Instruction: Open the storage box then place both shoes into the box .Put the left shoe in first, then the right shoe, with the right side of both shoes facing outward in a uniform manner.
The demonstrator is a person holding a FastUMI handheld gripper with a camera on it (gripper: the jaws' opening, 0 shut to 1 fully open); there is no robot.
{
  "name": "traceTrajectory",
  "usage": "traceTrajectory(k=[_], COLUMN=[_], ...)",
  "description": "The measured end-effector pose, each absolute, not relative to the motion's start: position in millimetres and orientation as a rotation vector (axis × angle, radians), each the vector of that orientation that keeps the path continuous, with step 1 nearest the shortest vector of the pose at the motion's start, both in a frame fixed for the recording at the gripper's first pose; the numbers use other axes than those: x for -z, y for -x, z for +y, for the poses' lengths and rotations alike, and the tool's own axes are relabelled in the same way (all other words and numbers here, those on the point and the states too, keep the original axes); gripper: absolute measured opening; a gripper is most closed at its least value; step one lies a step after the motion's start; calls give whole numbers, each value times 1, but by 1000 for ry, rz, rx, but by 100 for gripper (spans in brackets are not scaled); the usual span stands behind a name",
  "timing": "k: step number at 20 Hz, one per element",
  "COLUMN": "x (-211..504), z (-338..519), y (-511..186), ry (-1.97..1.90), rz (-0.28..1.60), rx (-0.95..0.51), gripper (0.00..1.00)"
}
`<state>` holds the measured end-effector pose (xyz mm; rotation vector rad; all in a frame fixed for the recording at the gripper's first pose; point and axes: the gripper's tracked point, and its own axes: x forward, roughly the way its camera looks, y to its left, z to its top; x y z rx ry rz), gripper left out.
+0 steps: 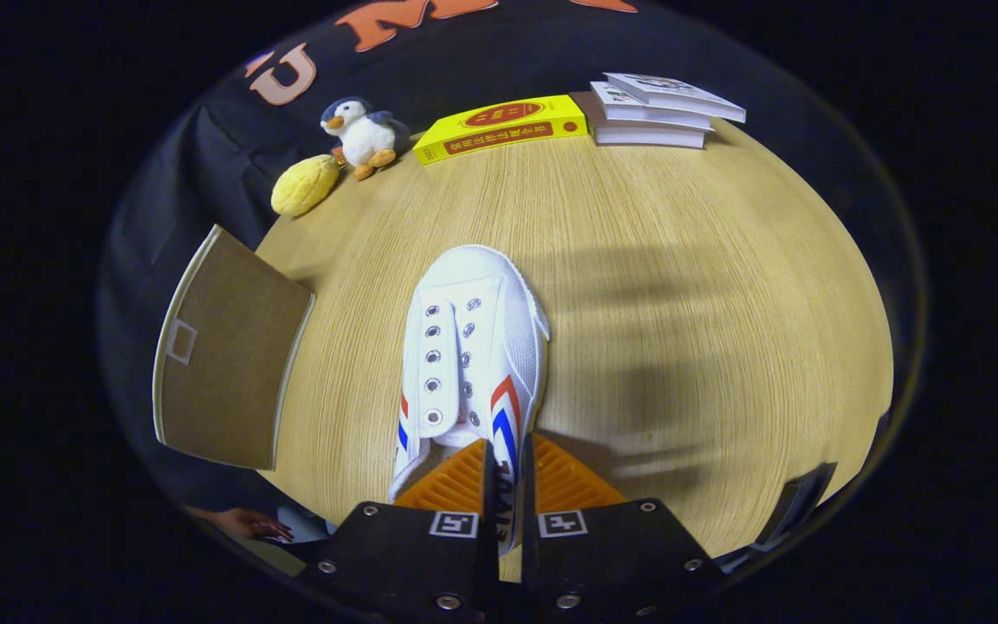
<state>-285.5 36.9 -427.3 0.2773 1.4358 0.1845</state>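
Gripper point(506, 485) points forward over the tabletop point(681, 286), fingers drawn narrow and pinching the heel-side wall of the white shoe point(473, 347); lettering on that wall too cropped to read. Brown box flap point(226, 355) off the left edge. Far edge: yellow plush point(304, 185), penguin toy point(363, 133), yellow book point(503, 126) with unreadable print, stacked books point(659, 108).

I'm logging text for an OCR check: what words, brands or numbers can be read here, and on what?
Nothing reads clearly.
Yellow book: red print, too blurred to read.
White shoe: side lettering, clamped between the fingers of the gripper, partly hidden, unreadable.
Stacked white books: cover print too small.
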Motion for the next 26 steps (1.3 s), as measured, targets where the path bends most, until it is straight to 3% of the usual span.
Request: traceTrajectory(k=[2,11,26], x=[425,364,222], z=[46,93,251], y=[285,235,192], ry=[-356,-500,-541], rz=[1437,1310,1212], rx=[-166,-142,-352], gripper=[5,4,4])
